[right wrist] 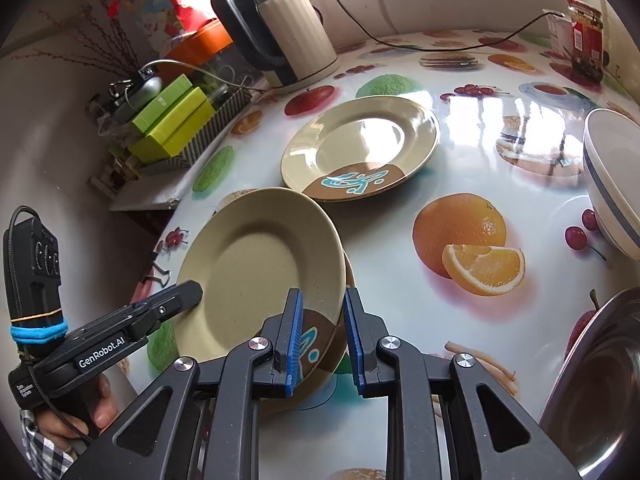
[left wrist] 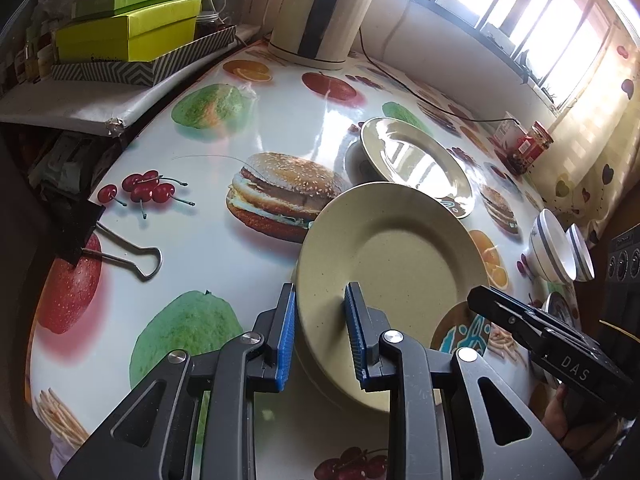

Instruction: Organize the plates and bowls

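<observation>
Plates are what I carry: my left claw (left wrist: 320, 336) pinches the plain plate (left wrist: 384, 264) at lower centre, my right claw (right wrist: 322, 340) grips the patterned plate's (right wrist: 320, 344) rim beneath it, both tilted toward the plate (right wrist: 360, 144) resting on the worktop (right wrist: 400, 240) for stacking.

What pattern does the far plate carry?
A brown patch with a turquoise figure on the far plate; right wrist view.

Black hand-held gripper (left wrist: 320, 336), blue pads (left wrist: 286, 344)

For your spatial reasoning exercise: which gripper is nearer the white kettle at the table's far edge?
Left. The left gripper grips the plate on the kettle's side; the right gripper grips the opposite rim.
</observation>
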